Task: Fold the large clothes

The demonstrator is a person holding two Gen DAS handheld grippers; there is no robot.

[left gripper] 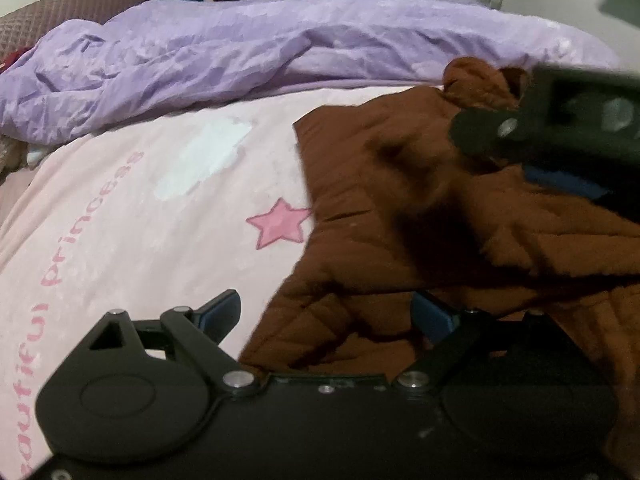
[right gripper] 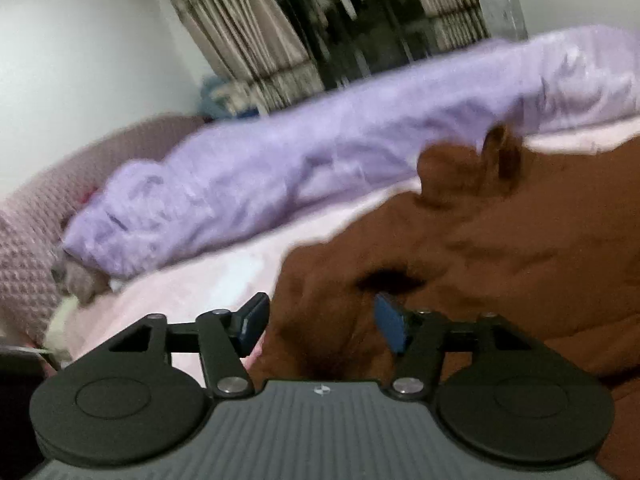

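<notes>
Here, a brown quilted coat [left gripper: 400, 208] lies rumpled on a bed, over a pink sheet [left gripper: 140, 216] printed with a star and the word "princess". The left gripper [left gripper: 332, 316] stands wide, with the coat's near edge bunched between its blue pads but not pinched. The right gripper [right gripper: 320, 320] is wide too, and brown cloth sits between its fingers, unclamped. In the left view the right gripper appears from the side, blurred, at the coat's far part beside two raised, ear-like tabs [left gripper: 486, 80] — perhaps a hood.

To do this step well, each gripper should close on a single clear edge or corner of the coat, not a thick bunch. The padded fabric looks bulky and may slip or drag layers below. Both should then lift together and carry the edge across evenly, so the fold lands flat.

Behind the coat, a crumpled lilac duvet [left gripper: 240, 56] runs across the bed — near enough to crowd a fold made away from the viewer. A mauve quilted headboard [right gripper: 28, 240] and curtains [right gripper: 248, 32] stand farther off, well clear.
</notes>
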